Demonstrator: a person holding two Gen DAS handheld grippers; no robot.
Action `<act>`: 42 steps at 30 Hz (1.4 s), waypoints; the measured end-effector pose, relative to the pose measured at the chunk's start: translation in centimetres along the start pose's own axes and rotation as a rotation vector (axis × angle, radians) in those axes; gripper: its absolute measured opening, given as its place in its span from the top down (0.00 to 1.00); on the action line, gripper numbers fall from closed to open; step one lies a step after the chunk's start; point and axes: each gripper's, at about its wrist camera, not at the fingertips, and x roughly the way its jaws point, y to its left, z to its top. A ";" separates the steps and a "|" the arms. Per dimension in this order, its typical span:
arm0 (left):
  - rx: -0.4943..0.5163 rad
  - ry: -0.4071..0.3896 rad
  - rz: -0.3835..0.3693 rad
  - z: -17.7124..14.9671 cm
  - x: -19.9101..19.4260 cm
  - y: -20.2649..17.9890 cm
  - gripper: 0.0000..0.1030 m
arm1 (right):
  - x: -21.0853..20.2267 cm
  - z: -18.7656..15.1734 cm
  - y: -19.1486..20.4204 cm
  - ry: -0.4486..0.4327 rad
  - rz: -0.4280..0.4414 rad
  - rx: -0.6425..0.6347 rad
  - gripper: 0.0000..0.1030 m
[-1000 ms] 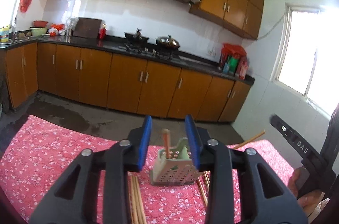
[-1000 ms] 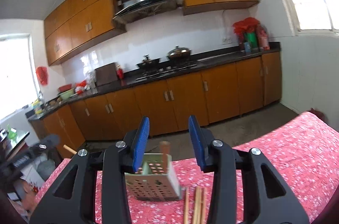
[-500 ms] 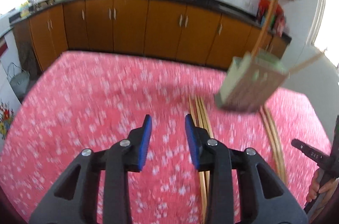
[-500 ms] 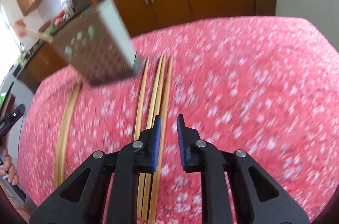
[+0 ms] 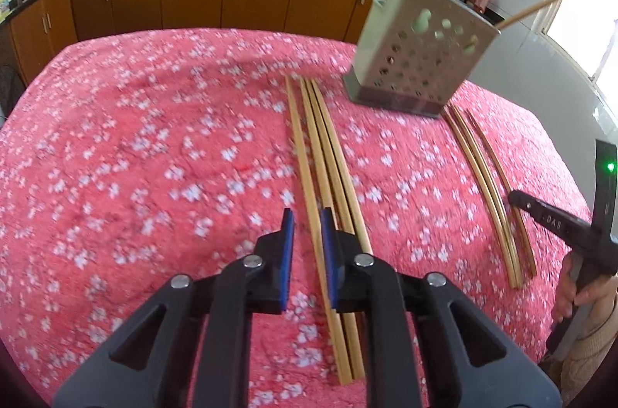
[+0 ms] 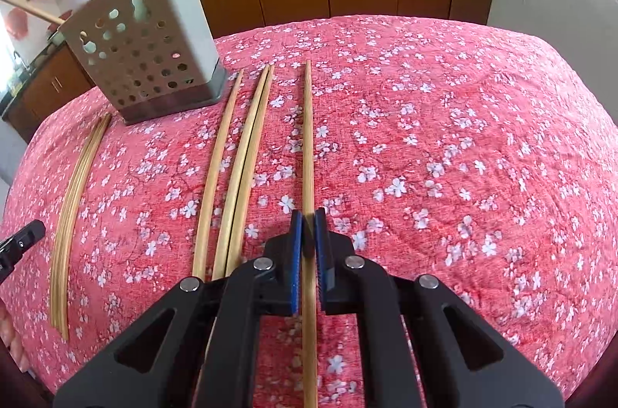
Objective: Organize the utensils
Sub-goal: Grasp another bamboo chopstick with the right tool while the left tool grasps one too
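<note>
- Both grippers have dropped from level with the kitchen cabinets to just above the table since a second ago; half a second ago they were already tilted down but higher and blurred.
- Red flowered tablecloth (image 6: pixel 444 145) now fills each view, where cabinets and hood filled it before.
- Perforated utensil holder (image 6: pixel 154 60) stands far left in the right wrist view and far right in the left wrist view, with a couple of sticks already poking out of it.
- Right gripper (image 6: pixel 308 230) has its jaws nearly together around the lone chopstick (image 6: pixel 308 137), to the right of the nearby group of three; I judge it clamped, having narrowed from a small gap.
- Left gripper (image 5: pixel 307 232) has its jaws a little apart, straddling the leftmost chopstick (image 5: pixel 299 137) of its own group; they were wider earlier and are not yet pressing it.
- To do this well, squeeze each stick squarely between the pads near its end, lift it clear of its neighbours without dragging them, then tip it upright over the holder.
</note>
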 end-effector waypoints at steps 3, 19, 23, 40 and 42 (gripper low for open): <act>0.014 0.019 -0.007 -0.5 0.3 -0.5 0.87 | -0.1 0.0 0.1 -0.006 -0.010 -0.016 0.92; 0.070 0.033 0.110 -0.8 1.3 -0.6 0.92 | -2.1 -2.0 0.5 -0.016 0.004 -0.045 0.92; 0.006 0.015 0.168 1.0 1.9 2.4 0.92 | -1.6 -1.1 0.1 -0.035 -0.027 -0.027 0.93; -0.092 -0.044 0.155 2.1 2.0 7.0 0.90 | 0.1 1.1 -1.2 -0.073 -0.053 0.015 0.92; -0.095 -0.045 0.152 2.2 2.0 6.9 0.90 | 0.1 1.1 -1.1 -0.072 -0.055 0.014 0.92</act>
